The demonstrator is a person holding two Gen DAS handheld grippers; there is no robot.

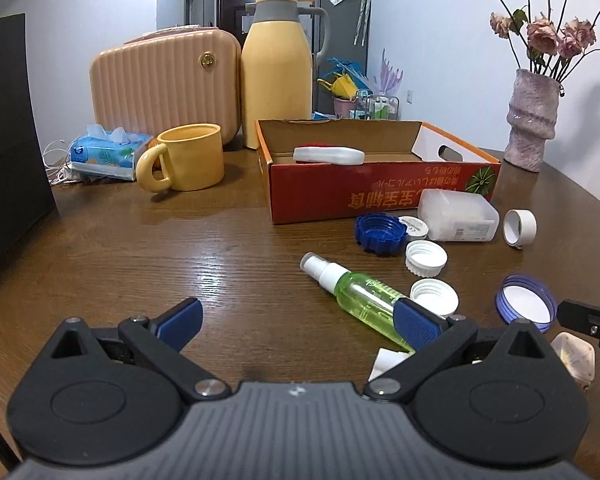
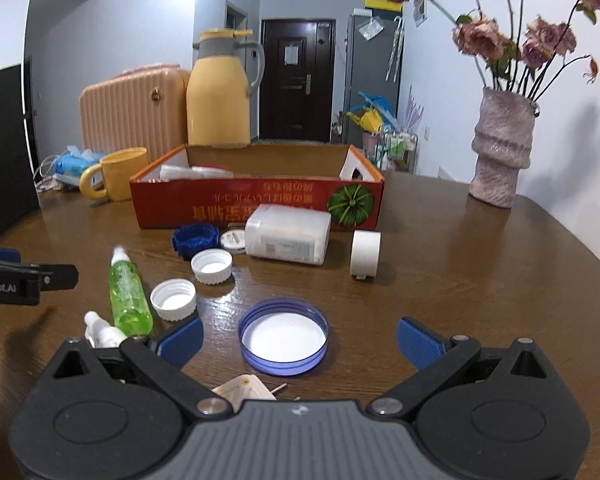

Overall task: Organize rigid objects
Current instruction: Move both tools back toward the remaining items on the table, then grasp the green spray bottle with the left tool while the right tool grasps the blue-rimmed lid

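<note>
Right wrist view: the right gripper hangs low over a wooden table, its blue-padded jaws spread wide and empty, with a translucent blue jar lid lying open side up directly between them. Behind it, loose items sit in front of the red cardboard tray: two white ribbed caps, a dark blue screw cap, a frosted plastic bottle on its side, a white tape roll standing on edge and a green spray bottle lying flat. A white container already rests in the tray.

In the left wrist view, the left gripper is likewise wide open and holding nothing, its right pad just beside the spray bottle's base.

The blue lid looks light, thin-walled and stiff, probably slick on the glossy tabletop; its low rim offers little height, so pinching across the outer rim near the table seems the surest hold. It may skid or flip if caught off-centre.
</note>
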